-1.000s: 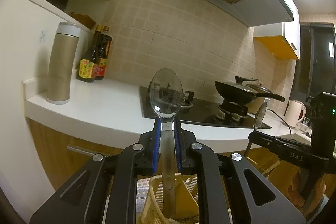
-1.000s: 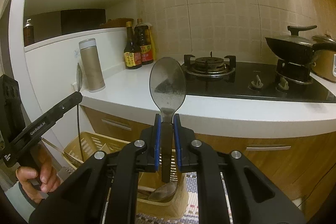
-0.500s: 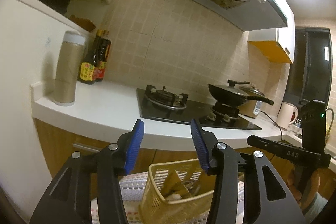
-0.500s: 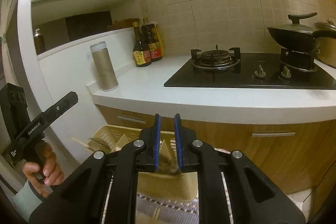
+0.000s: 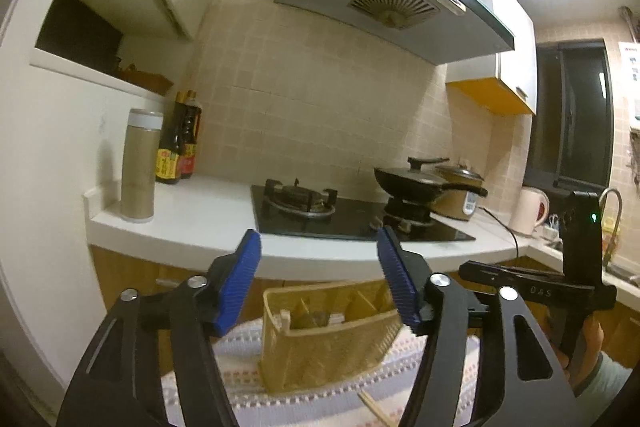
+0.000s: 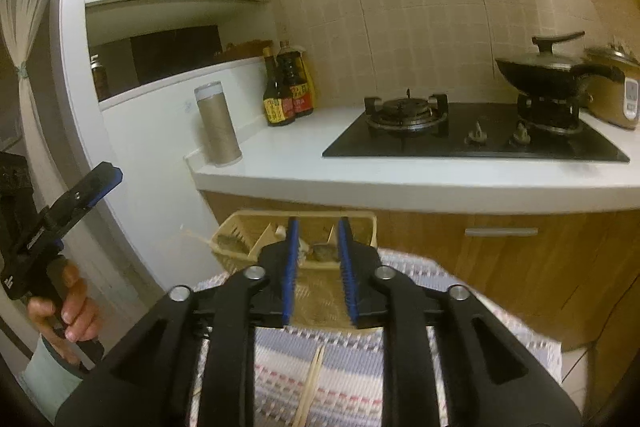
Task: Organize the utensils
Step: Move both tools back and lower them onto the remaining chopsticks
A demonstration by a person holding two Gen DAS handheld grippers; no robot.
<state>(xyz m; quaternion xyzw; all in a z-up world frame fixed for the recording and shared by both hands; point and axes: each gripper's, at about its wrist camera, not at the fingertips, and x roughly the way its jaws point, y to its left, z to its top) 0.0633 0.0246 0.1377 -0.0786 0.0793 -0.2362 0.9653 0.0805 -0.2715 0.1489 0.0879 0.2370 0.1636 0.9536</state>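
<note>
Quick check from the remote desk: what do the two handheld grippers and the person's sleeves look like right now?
Both are matte black two-finger tools with ribbed blue pads and silver pivot screws. The left gripper matches the right gripper in build. Seen from the left camera, the right one bears white "DAS" lettering and a small green light. Each hand grips a black handle; the sleeve cuff is pale grey-green. No cables are visible.

The right gripper (image 6: 317, 227) is hovering above a yellow plastic divided utensil basket (image 6: 240, 227), its blue-padded jaws having just been opening, with nothing between them. A pale wooden chopstick pair (image 6: 311, 383) is lying on the striped woven mat (image 6: 416, 267) below.
</note>
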